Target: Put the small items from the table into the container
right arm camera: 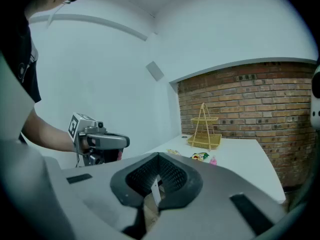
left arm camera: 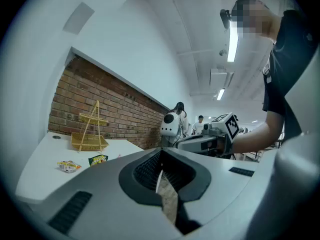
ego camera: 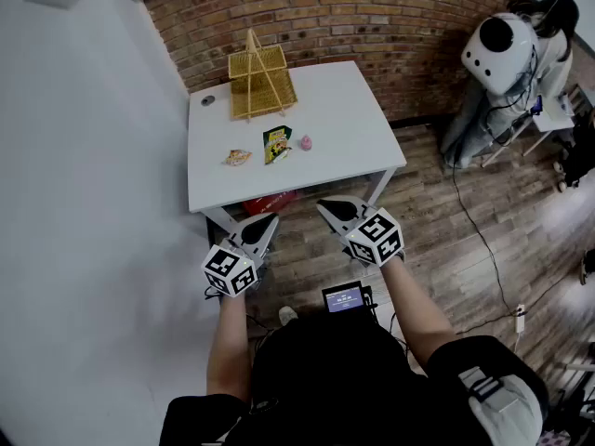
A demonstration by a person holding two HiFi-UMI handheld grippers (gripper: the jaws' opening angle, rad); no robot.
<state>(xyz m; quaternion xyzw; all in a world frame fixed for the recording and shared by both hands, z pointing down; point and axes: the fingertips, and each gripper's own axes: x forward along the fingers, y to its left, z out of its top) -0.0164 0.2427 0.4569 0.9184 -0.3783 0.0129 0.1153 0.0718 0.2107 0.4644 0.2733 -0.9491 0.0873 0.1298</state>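
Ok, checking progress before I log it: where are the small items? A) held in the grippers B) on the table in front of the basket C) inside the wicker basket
B: the yellowish packet, green packet and pink item lie on the white table, in front of the wicker basket.

Left gripper (ego camera: 266,223) jaws together, right gripper (ego camera: 327,208) likewise (both empty), forearms outstretched

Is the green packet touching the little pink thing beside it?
Apart. The head view shows a strip of bare table between the green packet and the pink thing.
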